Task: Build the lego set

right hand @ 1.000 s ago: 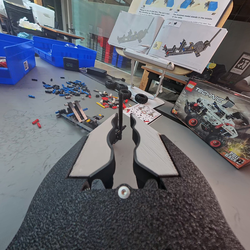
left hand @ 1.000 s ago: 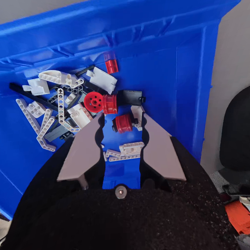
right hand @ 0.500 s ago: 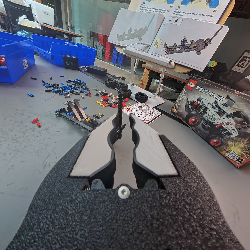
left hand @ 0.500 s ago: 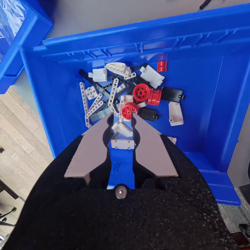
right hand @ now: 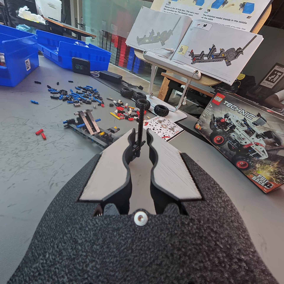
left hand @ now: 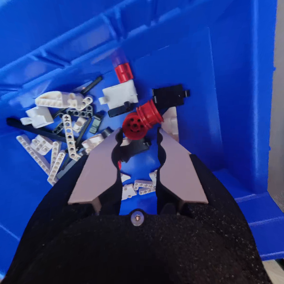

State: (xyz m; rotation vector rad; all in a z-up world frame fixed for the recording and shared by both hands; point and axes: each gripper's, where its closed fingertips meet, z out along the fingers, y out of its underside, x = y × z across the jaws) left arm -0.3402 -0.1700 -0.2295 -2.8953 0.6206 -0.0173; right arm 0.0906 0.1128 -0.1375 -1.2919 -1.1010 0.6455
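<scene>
In the left wrist view my left gripper (left hand: pixel 139 130) is open inside a blue bin (left hand: pixel 176 61). Its tips sit on either side of a red wheel hub (left hand: pixel 133 127), with a second red hub (left hand: pixel 149 112) just behind and a black panel (left hand: pixel 133 148) lying between the fingers. White beams and panels (left hand: pixel 61 99) are piled at the left. In the right wrist view my right gripper (right hand: pixel 141 130) is shut on a black ribbed rod (right hand: pixel 141 119) that stands upright above the grey table (right hand: pixel 30 161). The part-built chassis (right hand: pixel 90 129) lies just left of it.
An open instruction booklet (right hand: pixel 199 46) stands on a rack behind. The set's box (right hand: pixel 245 130) is at the right, a sticker sheet (right hand: pixel 162 127) and black tyres (right hand: pixel 142 104) ahead. Loose blue and black pins (right hand: pixel 79 96) lie at the left, with blue bins (right hand: pixel 18 58) beyond. The grippers' ends are close to 55 centimetres from one another.
My left gripper has moved back down close to the pieces in the bin and its jaws have opened wider; the red hubs have shifted. My right gripper has hardly moved.
</scene>
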